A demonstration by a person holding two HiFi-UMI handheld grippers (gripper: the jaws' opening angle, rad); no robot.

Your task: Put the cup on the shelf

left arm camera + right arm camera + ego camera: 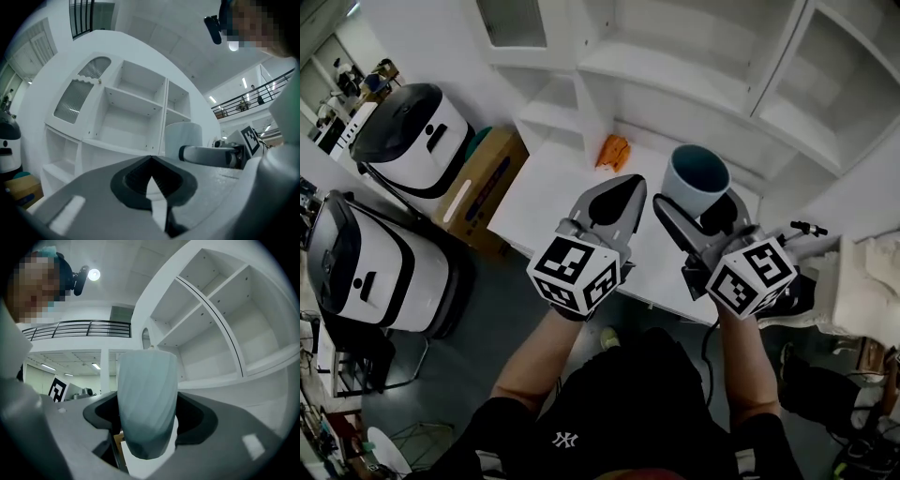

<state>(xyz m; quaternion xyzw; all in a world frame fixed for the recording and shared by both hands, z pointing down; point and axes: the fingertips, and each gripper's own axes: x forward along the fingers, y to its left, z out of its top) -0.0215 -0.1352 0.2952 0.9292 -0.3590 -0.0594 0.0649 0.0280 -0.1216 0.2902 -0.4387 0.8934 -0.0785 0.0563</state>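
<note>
Right gripper (698,208): I am clamping its jaws on the cup (696,176), one jaw on each side of the lower wall. The right gripper view is showing the ribbed, pale blue-grey body standing upright between the dark pads. The head view is showing the cup's dark teal inside, mouth up.

The cup is sitting over the far right part of the white table (539,202), just in front of the white shelf unit (675,80). I cannot tell whether its base is touching the tabletop.

Left gripper (625,187): I am holding it just beside the right one, with its jaws drawn together and their tips meeting. The left gripper view is showing nothing between them. It is pointing toward the shelf unit, and the cup is showing to its right.

An orange object (614,151) is lying on the table near the foot of the shelf unit, apart from both grippers. A cardboard box (483,183), a white-and-black machine (411,131) and a second machine (366,267) are standing on the floor at left.
</note>
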